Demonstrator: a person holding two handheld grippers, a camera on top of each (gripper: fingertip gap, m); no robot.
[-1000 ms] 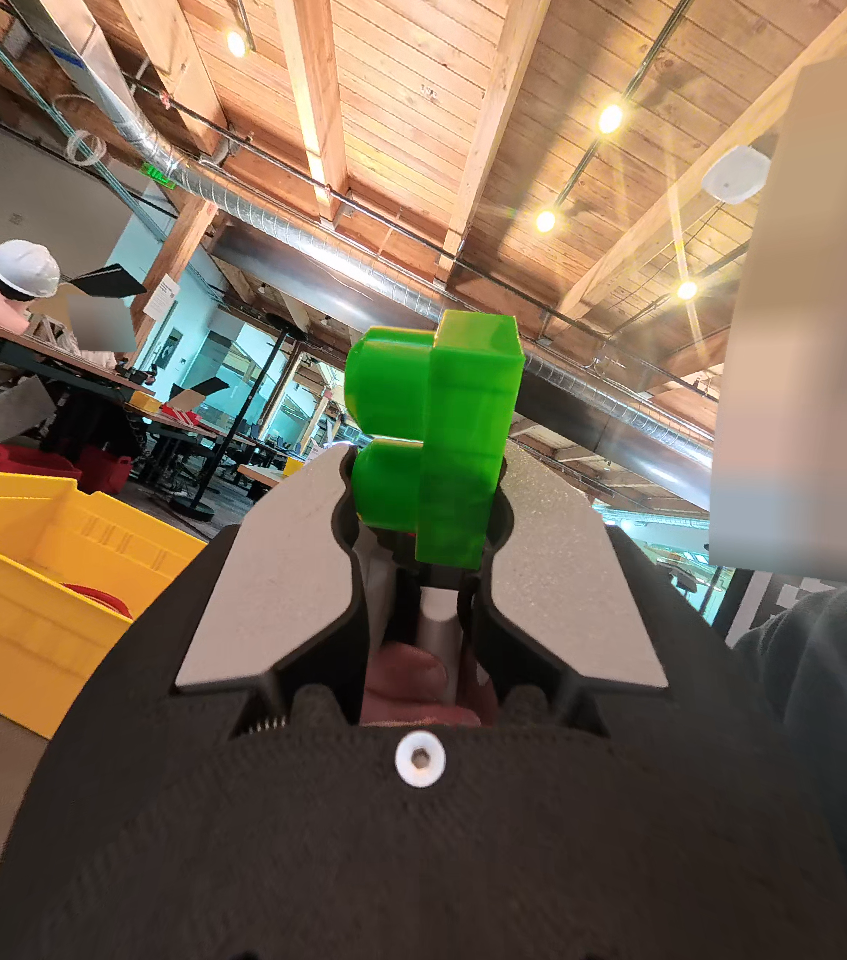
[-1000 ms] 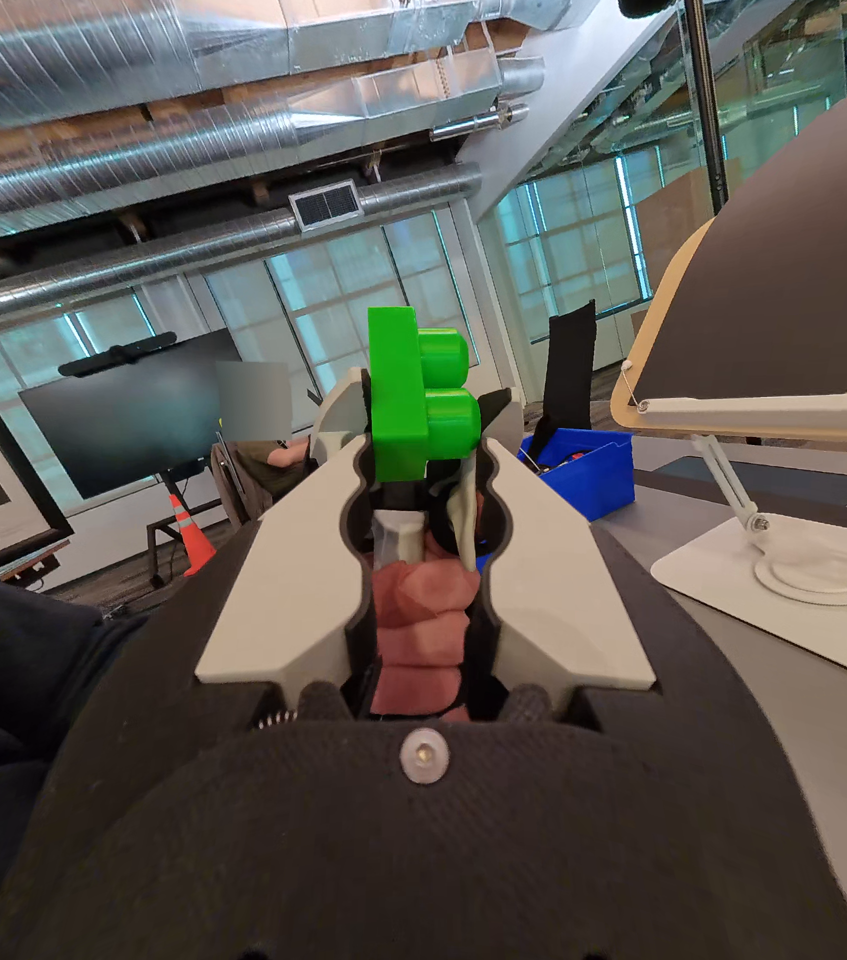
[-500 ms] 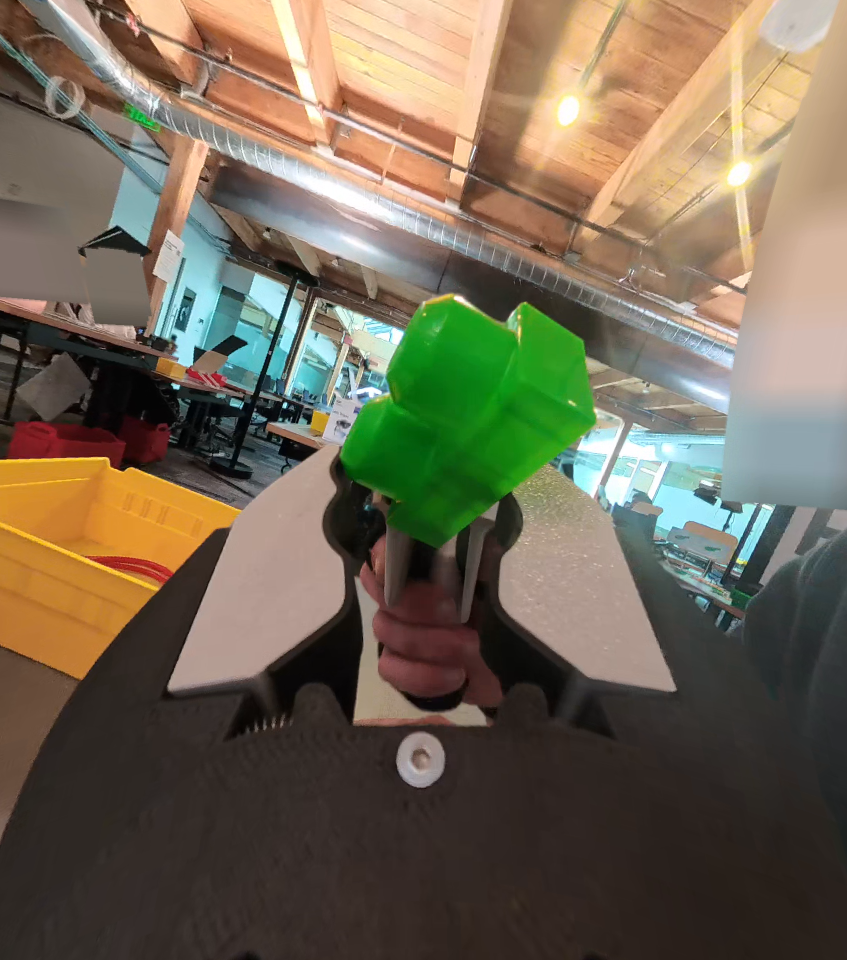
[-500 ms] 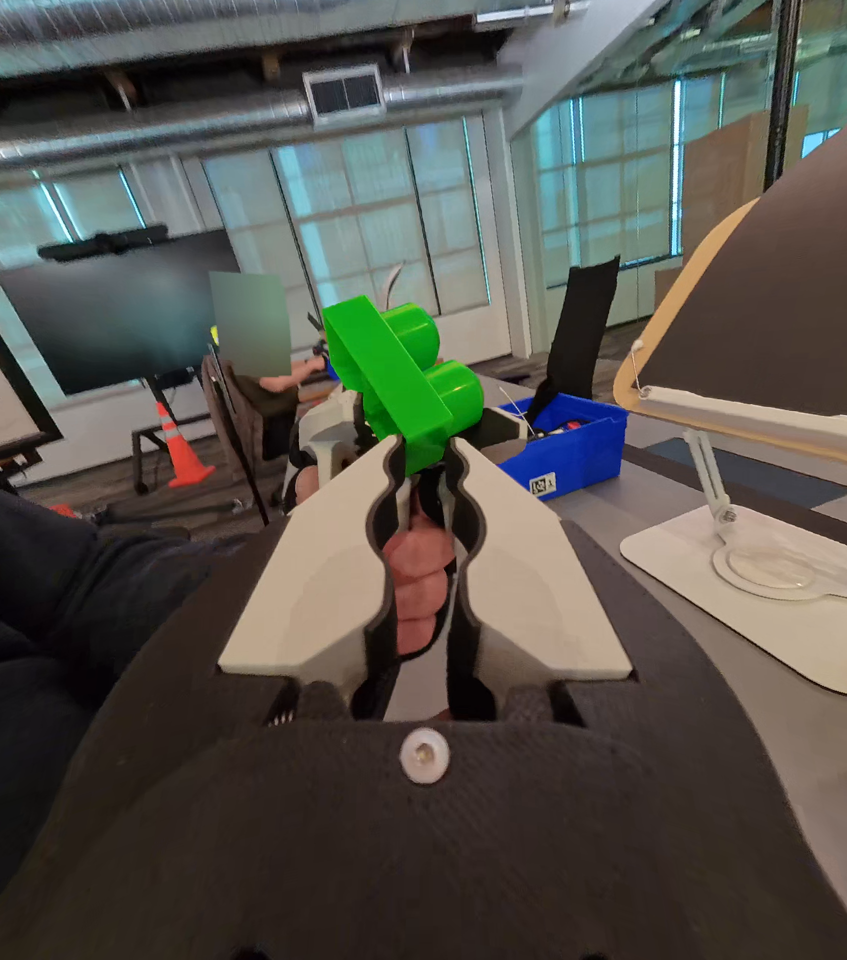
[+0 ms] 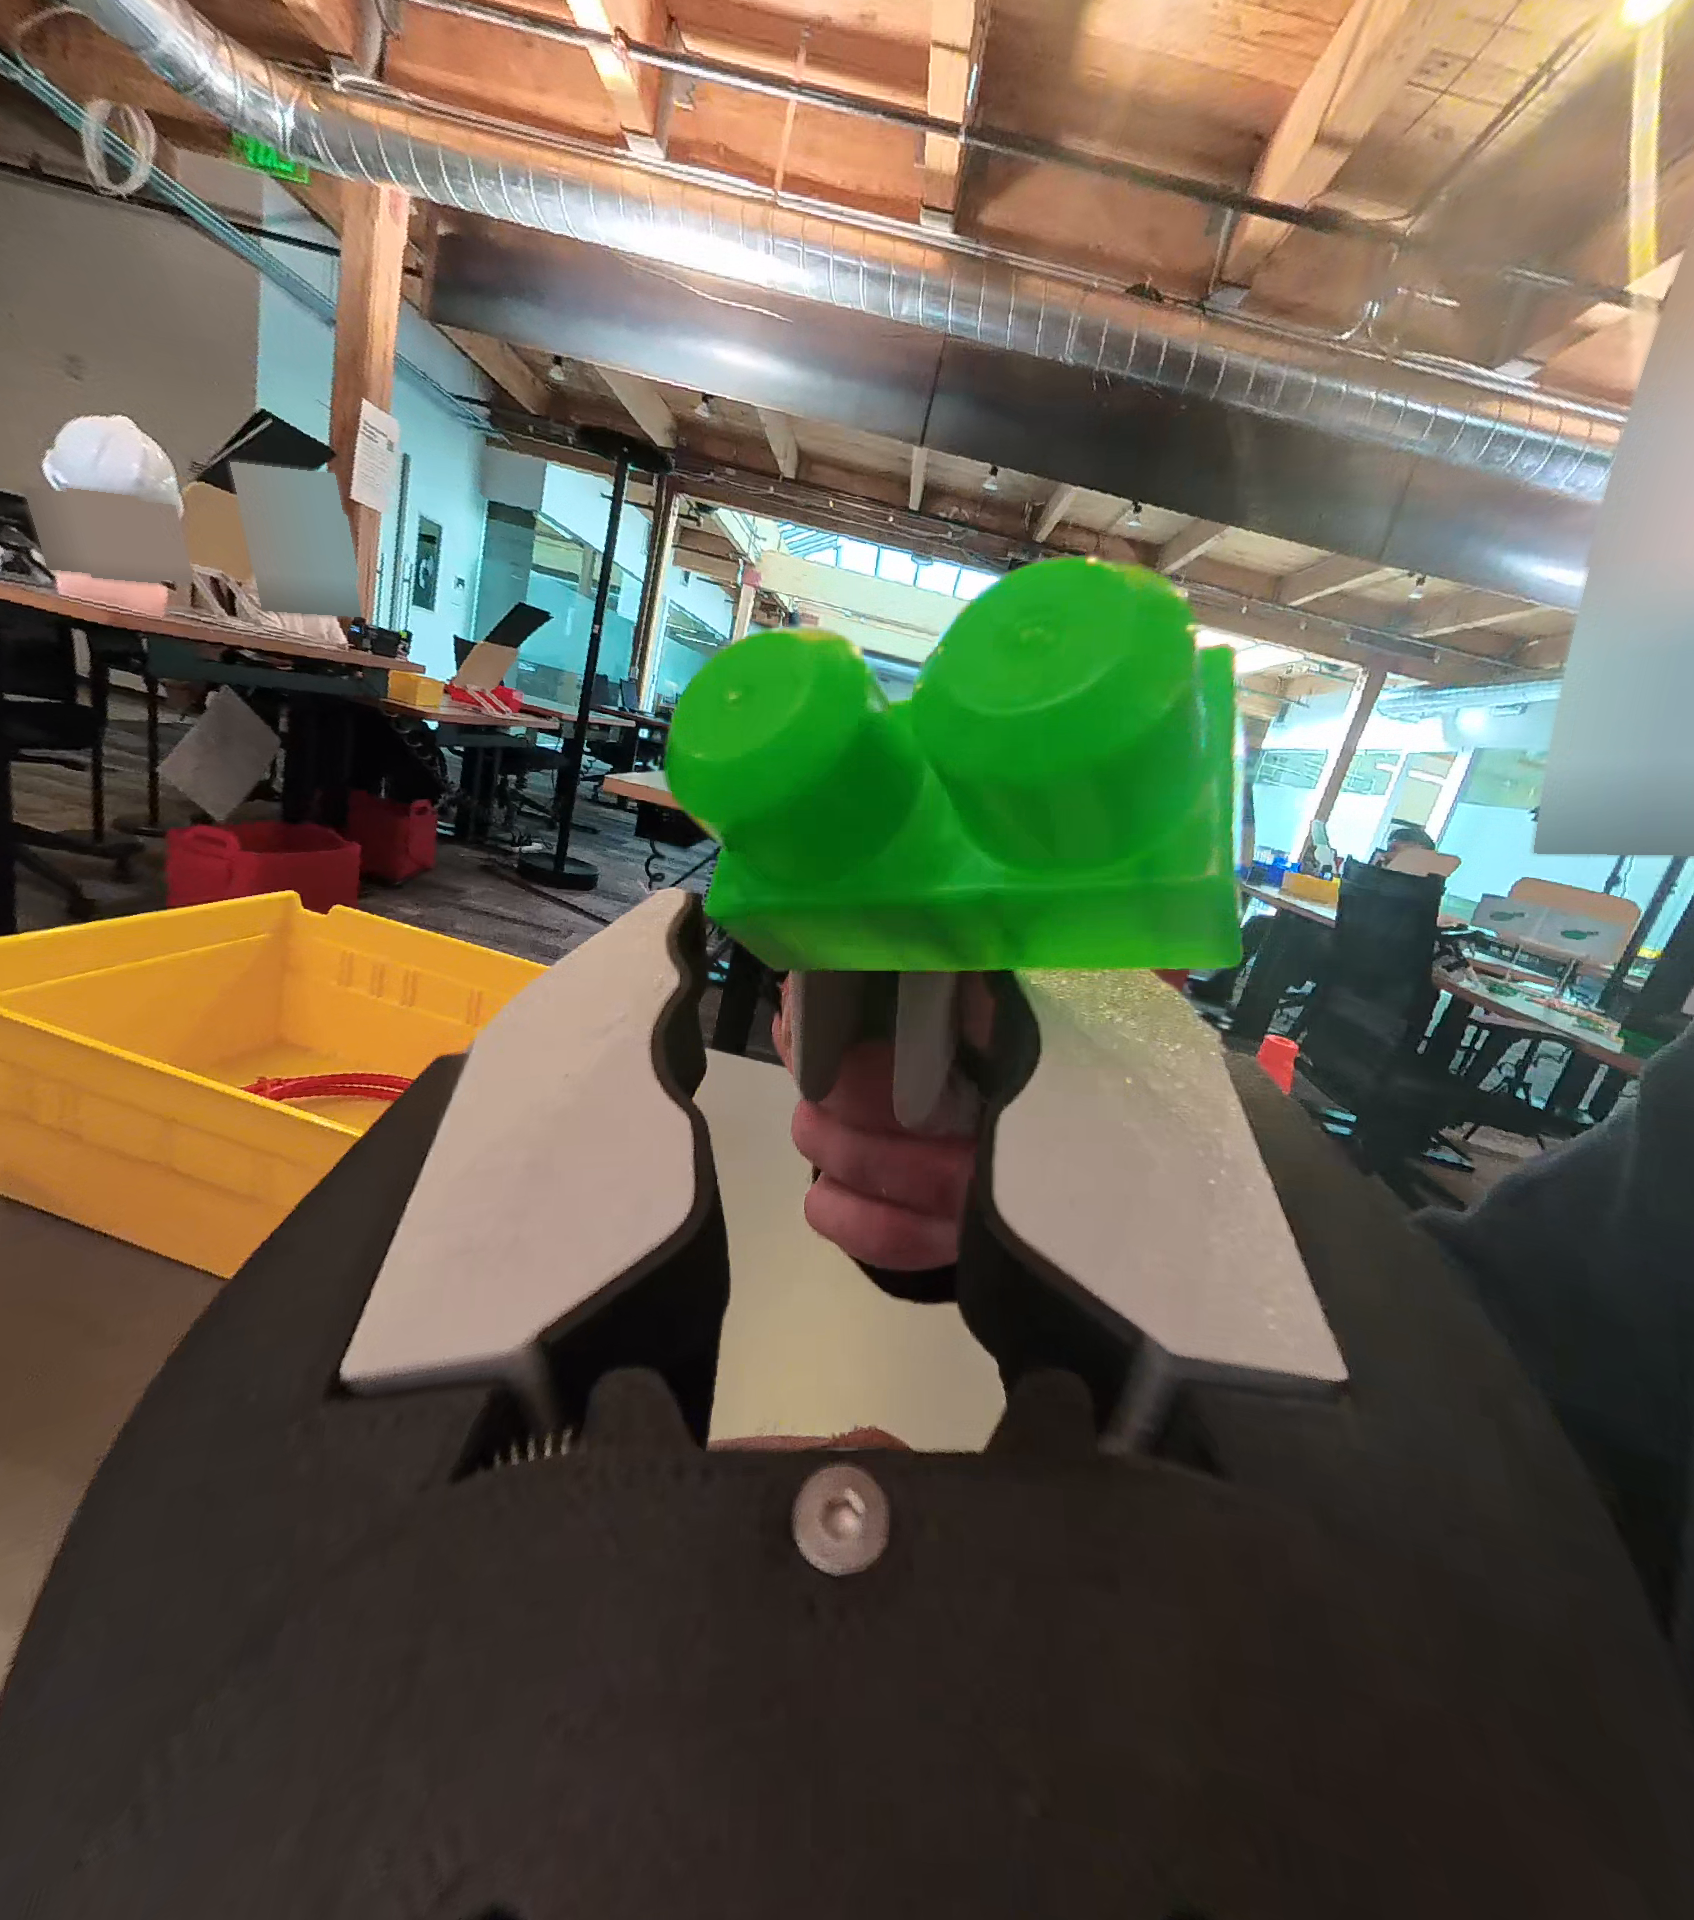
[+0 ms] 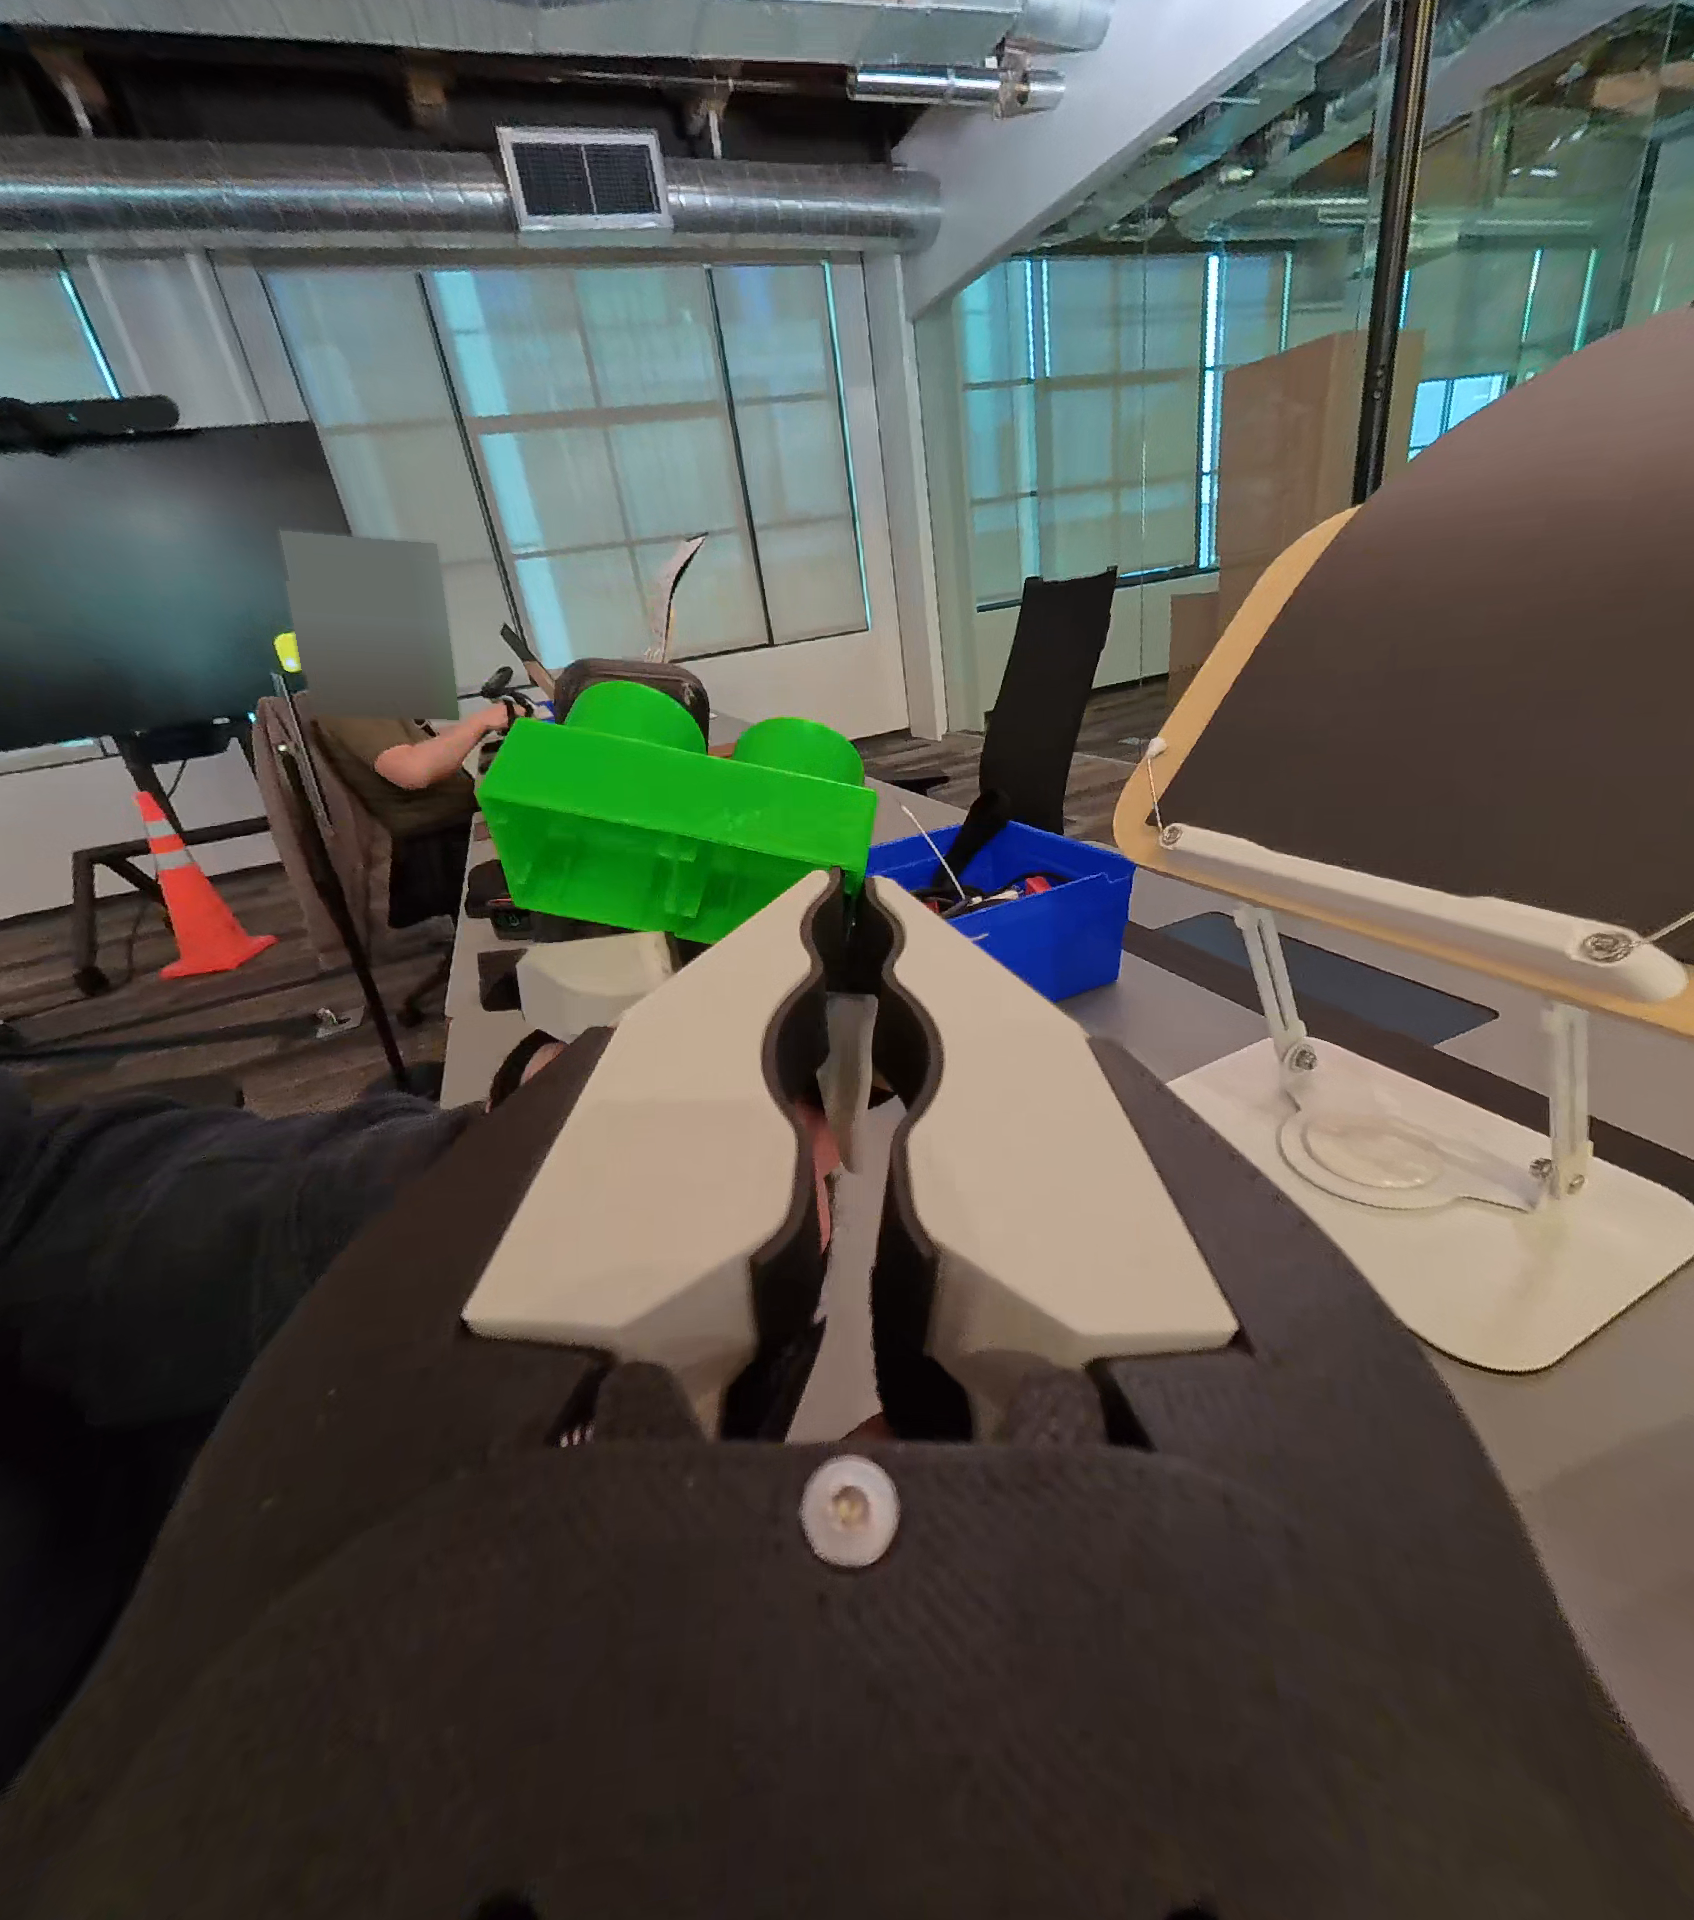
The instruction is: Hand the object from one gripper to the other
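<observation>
A bright green two-stud toy block (image 5: 968, 790) hangs in the air between the two grippers. My right gripper (image 6: 853, 894) is shut on the lower right edge of the block (image 6: 677, 831), whose hollow underside faces that camera. My left gripper (image 5: 910, 966) is open wide, its fingers standing apart below the block without pinching it. In the left wrist view the studs face the camera. The right gripper's two thin fingers (image 5: 916, 1049) and the hand holding it (image 5: 874, 1174) show under the block.
A yellow bin (image 5: 147, 1049) with a red item sits on the grey table at the left. A blue bin (image 6: 1019, 914) and a white stand (image 6: 1445, 1226) carrying a brown board are at the right. An orange cone (image 6: 199, 914) and a seated person (image 6: 396, 769) are farther off. Less than 4 cm separates the two grippers' tips.
My left gripper has opened and let go of the block. My right gripper has closed on it and turned it from upright to lying flat. Both views have tilted downward.
</observation>
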